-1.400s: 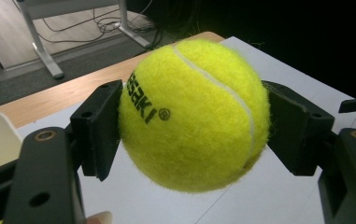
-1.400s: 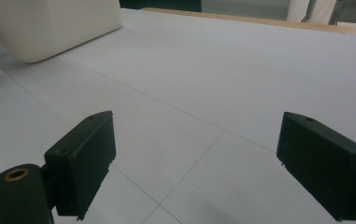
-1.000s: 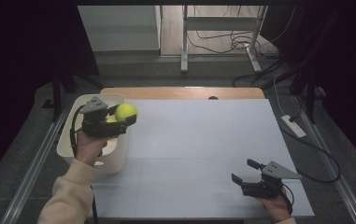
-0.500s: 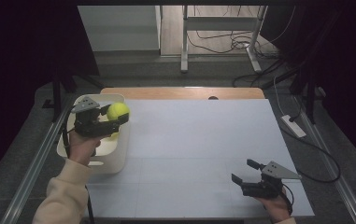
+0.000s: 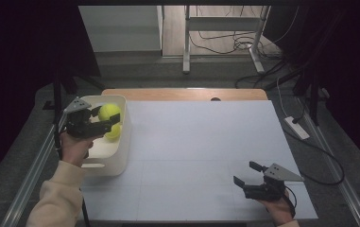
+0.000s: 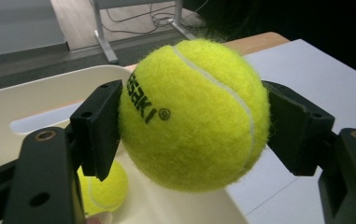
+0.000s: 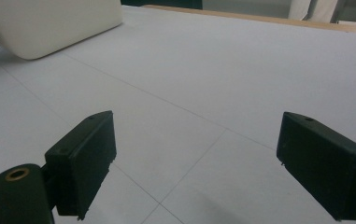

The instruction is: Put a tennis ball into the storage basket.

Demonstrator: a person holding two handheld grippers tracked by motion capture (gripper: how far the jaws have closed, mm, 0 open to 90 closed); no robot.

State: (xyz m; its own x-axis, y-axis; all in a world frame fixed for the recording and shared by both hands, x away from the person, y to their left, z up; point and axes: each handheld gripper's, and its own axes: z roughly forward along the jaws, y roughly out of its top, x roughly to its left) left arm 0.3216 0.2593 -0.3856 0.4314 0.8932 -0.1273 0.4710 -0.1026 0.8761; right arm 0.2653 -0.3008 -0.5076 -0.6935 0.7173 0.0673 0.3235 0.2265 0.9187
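Left gripper (image 5: 106,122), clamped on a tennis ball (image 5: 109,111), has shifted left since a second ago: the ball now hangs over the white bin (image 5: 121,142) at left of frame, drop likely next. Second ball (image 5: 114,132) already inside, probably resting on the bottom. Right gripper (image 5: 248,177) idle lower right, jaws apart, empty. White tabletop (image 5: 201,142); dark room, cables on floor.

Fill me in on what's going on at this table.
A person works with a two-jaw tool in each hand. The left tool is shut on a yellow tennis ball and holds it above the white bin at the table's left edge, where a second tennis ball already lies. The right tool sits low over the white tabletop near the front right corner, jaws open with nothing between them. It looks as if the held ball is about to go into the bin.
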